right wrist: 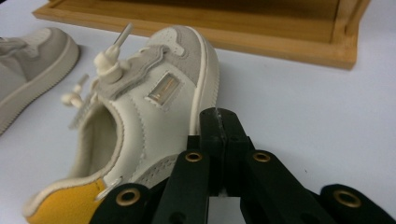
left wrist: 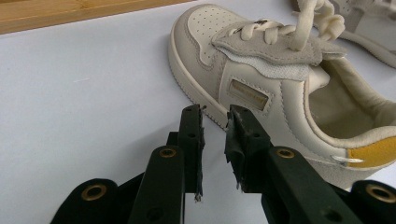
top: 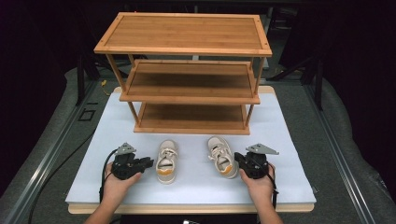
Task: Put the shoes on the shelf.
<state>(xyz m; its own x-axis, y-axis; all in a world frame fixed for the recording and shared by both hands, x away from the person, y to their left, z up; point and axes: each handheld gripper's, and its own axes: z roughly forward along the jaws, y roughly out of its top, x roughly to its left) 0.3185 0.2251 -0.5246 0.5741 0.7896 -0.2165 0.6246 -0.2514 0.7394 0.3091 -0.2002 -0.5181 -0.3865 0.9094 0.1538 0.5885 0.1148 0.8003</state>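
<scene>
Two small cream sneakers with yellow heel linings lie on the white table top, toes towards the shelf: the left shoe [top: 166,161] and the right shoe [top: 222,157]. My left gripper [top: 149,162] sits just left of the left shoe [left wrist: 280,88]. Its jaws [left wrist: 214,116] are open by a narrow gap with nothing between them, and their tips are close to the shoe's sole edge. My right gripper [top: 237,157] rests just right of the right shoe [right wrist: 154,112]. Its jaws [right wrist: 218,116] are shut, empty, beside the shoe's outer side.
A three-tier bamboo shelf rack [top: 187,35] stands at the back of the white table top [top: 289,140], all tiers bare. Its bottom board [right wrist: 233,28] lies just beyond the shoes. Dark floor and metal rails surround the table.
</scene>
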